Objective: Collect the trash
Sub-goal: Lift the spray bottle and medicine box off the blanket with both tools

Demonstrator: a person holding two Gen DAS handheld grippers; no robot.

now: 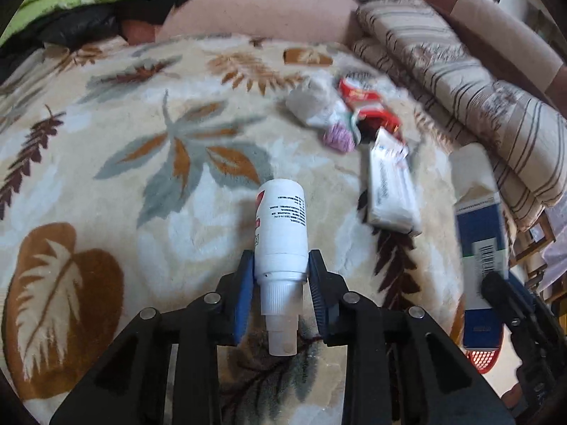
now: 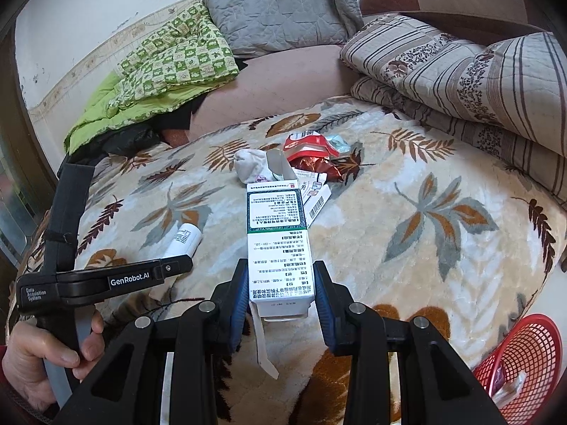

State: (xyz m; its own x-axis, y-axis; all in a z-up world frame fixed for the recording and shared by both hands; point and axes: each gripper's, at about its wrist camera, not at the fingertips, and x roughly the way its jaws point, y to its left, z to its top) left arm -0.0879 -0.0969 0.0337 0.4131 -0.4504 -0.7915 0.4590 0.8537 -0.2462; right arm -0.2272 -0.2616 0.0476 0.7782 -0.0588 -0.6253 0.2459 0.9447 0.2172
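A white spray bottle (image 1: 281, 219) lies nozzle-first between the blue pads of my left gripper (image 1: 280, 258), which is shut on it just above the leaf-patterned blanket (image 1: 106, 163). The right wrist view shows the same bottle (image 2: 184, 239) at the left. My right gripper (image 2: 280, 265) is shut on a white and green medicine carton (image 2: 276, 226), held above the blanket with its flap hanging open. That carton (image 1: 478, 244) shows at the right edge of the left wrist view. Farther back lie a red wrapper (image 1: 365, 101), a crumpled white wad (image 1: 312, 106) and a white packet (image 1: 389, 191).
A red mesh basket (image 2: 524, 357) with some wrappers in it stands off the bed's near right corner. Folded striped quilts (image 2: 460, 81) line the right side. A green quilt (image 2: 170, 63) and a grey pillow (image 2: 276, 10) lie at the back. A person's hand (image 2: 35, 361) grips the left tool.
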